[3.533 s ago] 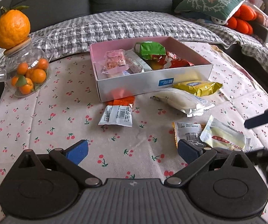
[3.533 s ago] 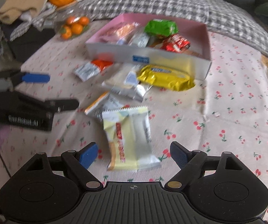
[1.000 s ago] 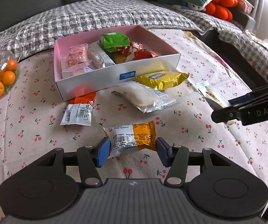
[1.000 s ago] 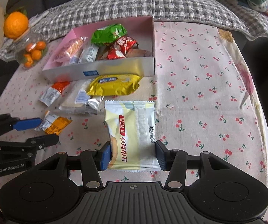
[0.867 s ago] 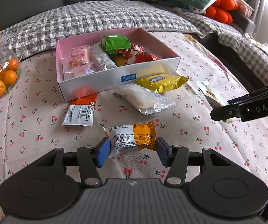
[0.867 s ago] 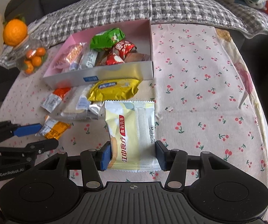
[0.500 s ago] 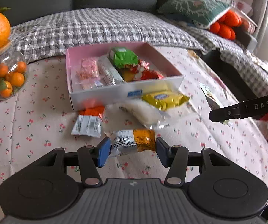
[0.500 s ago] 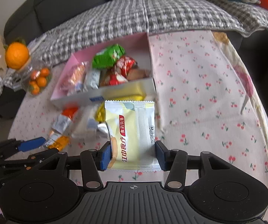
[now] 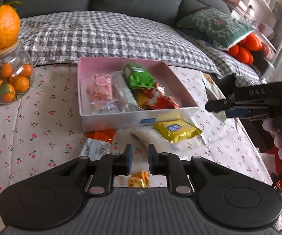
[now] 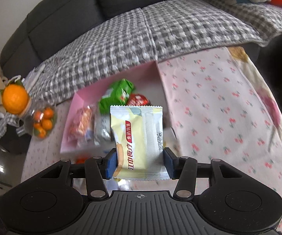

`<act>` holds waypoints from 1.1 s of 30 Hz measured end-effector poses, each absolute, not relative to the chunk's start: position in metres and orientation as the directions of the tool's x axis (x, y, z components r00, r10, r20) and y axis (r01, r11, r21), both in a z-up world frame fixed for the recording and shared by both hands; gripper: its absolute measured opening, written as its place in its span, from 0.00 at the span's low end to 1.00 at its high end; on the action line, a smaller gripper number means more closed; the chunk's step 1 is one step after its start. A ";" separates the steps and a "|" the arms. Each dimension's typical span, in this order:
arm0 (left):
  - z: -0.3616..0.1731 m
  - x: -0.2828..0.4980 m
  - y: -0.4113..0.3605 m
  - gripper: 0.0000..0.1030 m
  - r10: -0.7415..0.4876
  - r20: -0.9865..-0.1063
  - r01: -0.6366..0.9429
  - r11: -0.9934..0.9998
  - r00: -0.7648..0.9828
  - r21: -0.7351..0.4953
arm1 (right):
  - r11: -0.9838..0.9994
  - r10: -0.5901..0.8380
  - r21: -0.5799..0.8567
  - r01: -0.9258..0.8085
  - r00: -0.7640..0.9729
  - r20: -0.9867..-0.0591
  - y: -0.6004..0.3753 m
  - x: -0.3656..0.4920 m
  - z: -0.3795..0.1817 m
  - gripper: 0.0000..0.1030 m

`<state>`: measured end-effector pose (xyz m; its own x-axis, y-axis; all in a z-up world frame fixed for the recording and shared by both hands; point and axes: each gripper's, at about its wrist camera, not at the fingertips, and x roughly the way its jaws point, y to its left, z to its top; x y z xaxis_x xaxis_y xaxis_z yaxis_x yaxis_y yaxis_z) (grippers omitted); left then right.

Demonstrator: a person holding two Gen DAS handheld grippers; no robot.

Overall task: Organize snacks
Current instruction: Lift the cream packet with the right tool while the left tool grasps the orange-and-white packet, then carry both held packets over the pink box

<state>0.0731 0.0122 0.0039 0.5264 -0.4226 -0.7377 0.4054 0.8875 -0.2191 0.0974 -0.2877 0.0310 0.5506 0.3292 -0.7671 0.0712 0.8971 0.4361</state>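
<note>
Here, my right gripper [image 10: 140,161] clamps the pale yellow packet [image 10: 138,141] above the pink box [image 9: 180,81]; my left gripper [image 9: 139,157] has come together, empty.

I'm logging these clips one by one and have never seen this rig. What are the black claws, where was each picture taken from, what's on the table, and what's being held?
There is no robot here. A person holds a two-finger gripper in each hand, and each gripper carries a wide-angle camera that looks along its fingers. One picture comes from the left gripper, the other from the right gripper.

The table has a cherry-print cloth. On it are a pink box partly filled with snacks, a yellow packet and an orange-and-white packet in front of the box, and a jar of small oranges.

The right gripper is shut on a pale packet, held up in front of the box. The left gripper is shut with nothing between its tips. An orange packet shows just below them; I cannot tell whether it is caught.
</note>
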 end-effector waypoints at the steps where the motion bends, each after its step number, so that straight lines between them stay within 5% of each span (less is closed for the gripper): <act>1: 0.002 0.075 0.013 0.13 -0.420 -0.741 0.402 0.889 0.523 -0.221 | 0.899 0.326 0.432 0.068 0.554 -0.766 -0.285 0.103 0.031 0.47; 3: -0.005 0.076 0.015 0.24 -0.414 -0.761 0.396 0.891 0.500 -0.224 | 0.901 0.328 0.430 0.058 0.556 -0.763 -0.279 0.111 0.031 0.47; 6: -0.018 0.076 0.013 0.63 -0.402 -0.802 0.388 0.891 0.441 -0.234 | 0.897 0.349 0.440 0.047 0.535 -0.769 -0.273 0.117 0.025 0.47; 18: -0.062 0.070 -0.024 0.83 -0.206 -0.896 0.436 0.900 0.393 -0.016 | 0.917 0.348 0.398 0.007 0.472 -0.810 -0.254 0.104 0.010 0.47; 25: -0.057 0.069 -0.026 0.54 -0.239 -0.888 0.445 0.894 0.392 -0.045 | 0.909 0.347 0.414 0.036 0.484 -0.803 -0.262 0.105 0.011 0.47; 33: -0.046 0.069 -0.018 0.40 -0.267 -0.877 0.445 0.893 0.399 -0.069 | 0.906 0.346 0.421 0.039 0.503 -0.792 -0.264 0.102 0.015 0.47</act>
